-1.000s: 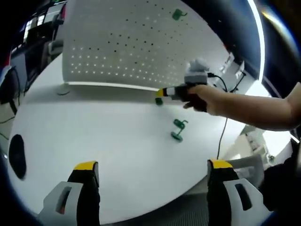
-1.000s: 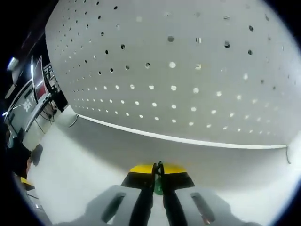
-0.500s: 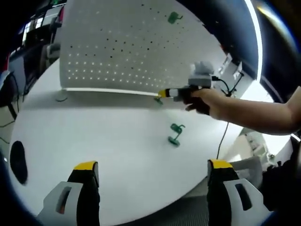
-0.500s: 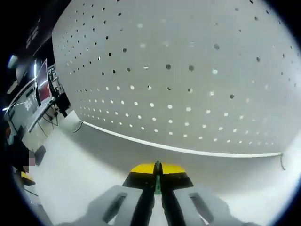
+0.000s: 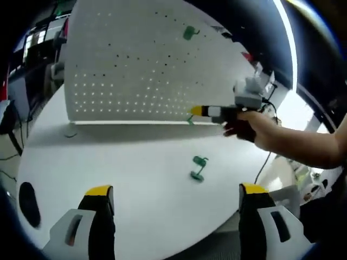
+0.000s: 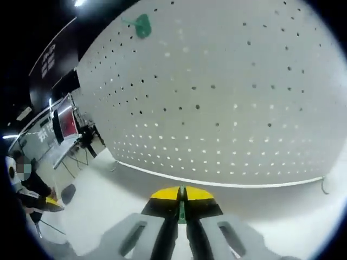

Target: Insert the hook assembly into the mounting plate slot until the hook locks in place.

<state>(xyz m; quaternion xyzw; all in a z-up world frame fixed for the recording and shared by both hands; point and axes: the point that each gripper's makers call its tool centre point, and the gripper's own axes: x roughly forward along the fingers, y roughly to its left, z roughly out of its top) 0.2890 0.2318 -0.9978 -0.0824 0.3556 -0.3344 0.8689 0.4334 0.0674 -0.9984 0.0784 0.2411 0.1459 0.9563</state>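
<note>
White tabletop [image 5: 119,179], pegboard [image 6: 227,97] upright behind. My right gripper [image 6: 182,201] pinches a green hook [image 6: 182,210] near the board's lower edge; it looks light, stiff plastic, best gripped by its stem. Left gripper [image 5: 176,197] hangs unclenched. Spare hook [image 5: 198,168] lies loose.

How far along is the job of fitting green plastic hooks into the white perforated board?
Done: one green plastic hook already hangs high on the white perforated board. In hand: the right gripper is shut on a second green hook, held near the board's lower edge. Left: inserting it. A third green hook lies on the white table.
</note>
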